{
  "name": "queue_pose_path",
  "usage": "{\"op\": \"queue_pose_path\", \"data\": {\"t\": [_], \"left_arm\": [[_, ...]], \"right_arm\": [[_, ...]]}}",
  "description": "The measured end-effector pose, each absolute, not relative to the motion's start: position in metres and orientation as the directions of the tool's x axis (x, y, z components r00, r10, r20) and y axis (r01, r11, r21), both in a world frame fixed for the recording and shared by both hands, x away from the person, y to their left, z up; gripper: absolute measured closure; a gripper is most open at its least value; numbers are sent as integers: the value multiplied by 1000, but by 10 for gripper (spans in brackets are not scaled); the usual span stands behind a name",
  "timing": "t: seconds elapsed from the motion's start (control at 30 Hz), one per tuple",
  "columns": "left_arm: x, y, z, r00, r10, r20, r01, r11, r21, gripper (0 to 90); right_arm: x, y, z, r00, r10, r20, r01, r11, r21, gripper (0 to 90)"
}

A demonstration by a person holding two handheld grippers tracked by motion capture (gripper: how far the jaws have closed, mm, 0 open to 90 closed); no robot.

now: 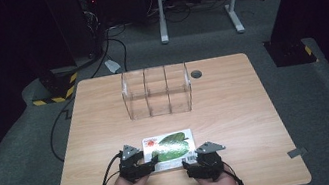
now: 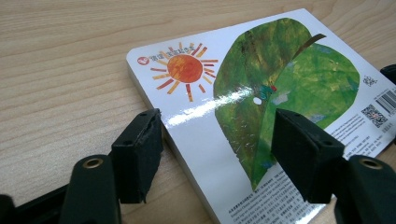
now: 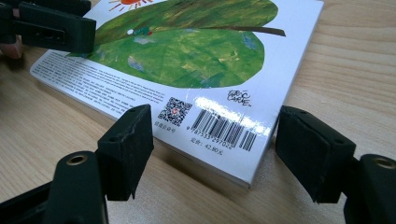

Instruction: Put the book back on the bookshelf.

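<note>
A picture book (image 1: 169, 147) lies flat near the table's front edge; its cover shows a green leaf, an orange sun and a barcode. My left gripper (image 1: 151, 161) is at the book's near left corner. In the left gripper view my left gripper (image 2: 217, 121) is open: one jaw stands on the wood beside the book's (image 2: 289, 70) edge, the other above the cover. My right gripper (image 1: 189, 164) is at the near right corner. In the right gripper view my right gripper (image 3: 215, 114) is open, its jaws on either side of the barcode corner of the book (image 3: 187, 46).
A clear plastic box (image 1: 157, 91) with three compartments stands at the middle back of the wooden table (image 1: 226, 107). A round grey grommet (image 1: 196, 73) sits to its right. Cables trail from both grippers over the front edge.
</note>
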State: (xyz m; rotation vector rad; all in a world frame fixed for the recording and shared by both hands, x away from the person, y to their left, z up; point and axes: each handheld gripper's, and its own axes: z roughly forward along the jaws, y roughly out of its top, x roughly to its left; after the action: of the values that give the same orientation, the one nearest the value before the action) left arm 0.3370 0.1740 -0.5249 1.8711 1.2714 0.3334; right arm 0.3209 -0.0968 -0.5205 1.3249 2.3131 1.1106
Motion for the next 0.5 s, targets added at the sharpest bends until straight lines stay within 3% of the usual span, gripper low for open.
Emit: {"op": "queue_pose_path", "data": {"t": [0.5], "left_arm": [[330,173,-513,452,872,-191,588,-130,799,355]], "right_arm": [[320,-94,-521,-555,819,144,625,296,722,239]]}}
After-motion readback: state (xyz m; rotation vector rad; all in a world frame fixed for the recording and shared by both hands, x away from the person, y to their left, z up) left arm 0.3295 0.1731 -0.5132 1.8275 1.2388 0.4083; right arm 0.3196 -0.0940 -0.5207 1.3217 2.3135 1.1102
